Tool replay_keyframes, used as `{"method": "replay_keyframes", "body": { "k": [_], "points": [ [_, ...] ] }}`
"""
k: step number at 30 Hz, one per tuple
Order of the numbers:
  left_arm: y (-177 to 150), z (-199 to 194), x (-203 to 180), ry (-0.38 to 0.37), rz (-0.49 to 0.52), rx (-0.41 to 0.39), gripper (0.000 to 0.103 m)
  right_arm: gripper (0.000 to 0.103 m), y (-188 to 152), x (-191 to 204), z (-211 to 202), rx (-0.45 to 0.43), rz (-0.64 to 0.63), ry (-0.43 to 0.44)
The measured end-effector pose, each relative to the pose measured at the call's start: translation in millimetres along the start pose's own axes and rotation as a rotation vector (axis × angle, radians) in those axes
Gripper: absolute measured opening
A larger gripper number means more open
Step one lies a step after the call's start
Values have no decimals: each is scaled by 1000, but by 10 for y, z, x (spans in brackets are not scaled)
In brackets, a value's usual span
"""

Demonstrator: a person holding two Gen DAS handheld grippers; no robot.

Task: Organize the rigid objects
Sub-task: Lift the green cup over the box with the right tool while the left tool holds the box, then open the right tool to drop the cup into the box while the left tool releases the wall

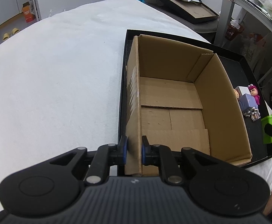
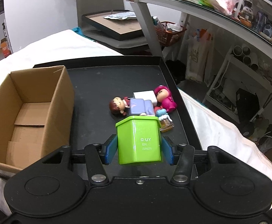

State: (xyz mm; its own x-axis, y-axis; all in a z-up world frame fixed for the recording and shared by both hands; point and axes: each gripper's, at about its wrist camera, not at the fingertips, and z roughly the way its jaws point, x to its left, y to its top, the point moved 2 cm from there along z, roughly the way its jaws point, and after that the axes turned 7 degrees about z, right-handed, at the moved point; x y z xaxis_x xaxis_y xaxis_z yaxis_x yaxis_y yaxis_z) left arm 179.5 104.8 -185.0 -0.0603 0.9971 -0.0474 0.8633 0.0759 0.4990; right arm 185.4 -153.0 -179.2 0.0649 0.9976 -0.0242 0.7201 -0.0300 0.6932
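Desk with white cloth: fills the left half of the left wrist view. Black tray: rests on the cloth, right of centre in the left wrist view, centre in the right wrist view. Cardboard box: open-topped, nothing inside but its own bottom flaps, standing in the left part of the tray. Left gripper: lower centre of the left wrist view, narrowed onto the box's left wall near the near corner, one blue pad outside the wall and one inside. Cluster of small items, right part of the tray, lying close together and partly overlapping: brown-haired doll figure on its side; lilac block just right of it; white block behind the lilac one; pink-hooded figure at the right of the group; small glass bottle nearest the camera, partly hidden. Green bin: toy container, bottom face with moulded lettering turned toward the camera, lower centre of the right wrist view, in front of the cluster. Right gripper: holds the green bin between its blue pads, spread to the bin's width.
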Motion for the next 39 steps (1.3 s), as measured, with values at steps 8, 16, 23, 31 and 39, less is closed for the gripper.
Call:
{"method": "replay_keyframes", "body": {
  "k": [8, 16, 23, 31, 39],
  "points": [
    [-18, 6, 2, -6, 1, -6, 13, 51, 117, 239, -70, -8, -26, 24],
    [-44, 3, 77, -38, -28, -16, 13, 51, 297, 625, -157, -44, -98, 71],
    [-57, 12, 108, -50, -25, -20, 14, 51, 393, 902, -182, -8, -105, 201],
    [-84, 10, 216, -87, -56, -27, 14, 51, 421, 1314, -165, 21, -177, 280],
    [-106, 26, 309, -114, -74, -28, 15, 51, 446, 1575, -55, 29, -212, 322]
  ]
}}
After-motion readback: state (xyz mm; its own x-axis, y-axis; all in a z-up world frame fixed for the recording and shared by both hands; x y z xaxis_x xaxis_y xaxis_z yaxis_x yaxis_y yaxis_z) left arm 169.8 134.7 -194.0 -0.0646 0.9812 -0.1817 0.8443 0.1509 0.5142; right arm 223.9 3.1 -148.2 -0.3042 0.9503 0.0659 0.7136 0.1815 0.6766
